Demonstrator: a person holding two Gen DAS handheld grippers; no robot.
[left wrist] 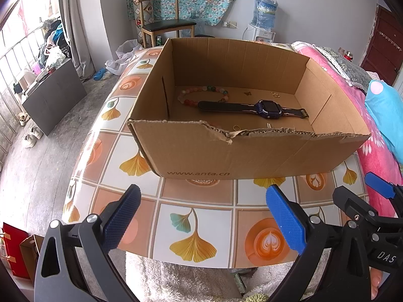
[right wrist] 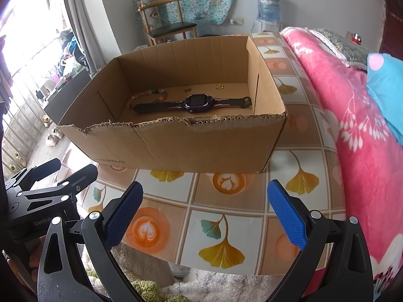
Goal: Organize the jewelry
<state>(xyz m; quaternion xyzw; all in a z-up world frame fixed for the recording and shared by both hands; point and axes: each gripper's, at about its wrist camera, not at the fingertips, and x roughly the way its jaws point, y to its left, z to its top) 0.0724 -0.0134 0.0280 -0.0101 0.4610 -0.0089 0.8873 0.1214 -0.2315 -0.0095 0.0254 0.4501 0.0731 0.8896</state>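
Observation:
An open cardboard box (left wrist: 191, 156) (right wrist: 201, 148) stands on the patterned table. On its floor lie a dark blue watch (left wrist: 254, 108) (right wrist: 192, 103), a bead bracelet (left wrist: 201, 94) (right wrist: 148, 95), small gold pieces by the back wall (left wrist: 274, 94) (right wrist: 219, 86) and a gold ring (left wrist: 236, 127) near the front wall. My left gripper (left wrist: 202, 203) is open and empty, in front of the box. My right gripper (right wrist: 205, 201) is open and empty, also in front of the box. The right gripper shows at the left wrist view's right edge (left wrist: 377, 185).
The table (left wrist: 196, 224) (right wrist: 226, 216) has a ginkgo and coffee-cup cloth. A pink blanket (right wrist: 352, 115) and a blue pillow (right wrist: 385, 88) lie to the right. A wooden chair (left wrist: 163, 22) and a water dispenser (left wrist: 263, 17) stand behind.

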